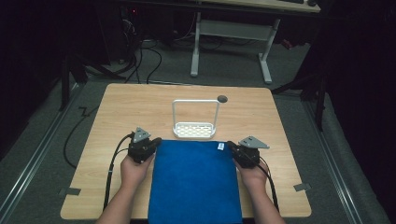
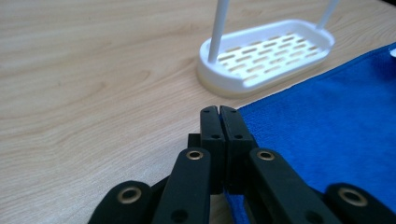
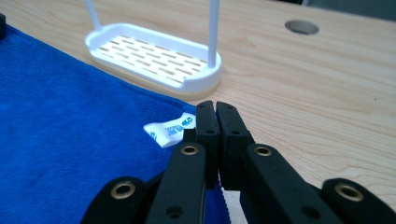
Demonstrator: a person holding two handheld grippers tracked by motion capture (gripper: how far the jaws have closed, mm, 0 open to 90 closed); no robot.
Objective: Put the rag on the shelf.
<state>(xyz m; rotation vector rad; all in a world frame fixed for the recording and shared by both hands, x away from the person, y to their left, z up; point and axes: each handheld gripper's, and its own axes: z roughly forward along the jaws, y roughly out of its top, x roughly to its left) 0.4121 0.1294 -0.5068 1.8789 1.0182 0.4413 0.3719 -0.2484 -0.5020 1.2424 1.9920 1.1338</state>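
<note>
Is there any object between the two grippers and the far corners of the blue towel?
Nothing visible. The left gripper and right gripper already sit at the blue towel's far corners, jaws closed. The white rack stands just beyond the far edge.

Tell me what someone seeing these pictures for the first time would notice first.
A bright blue towel covers the near middle of the wooden table, a gripper at each far corner: left gripper, right gripper, jaws closed. Just beyond its far edge stands a white slotted rack with a tall hoop handle.
</note>
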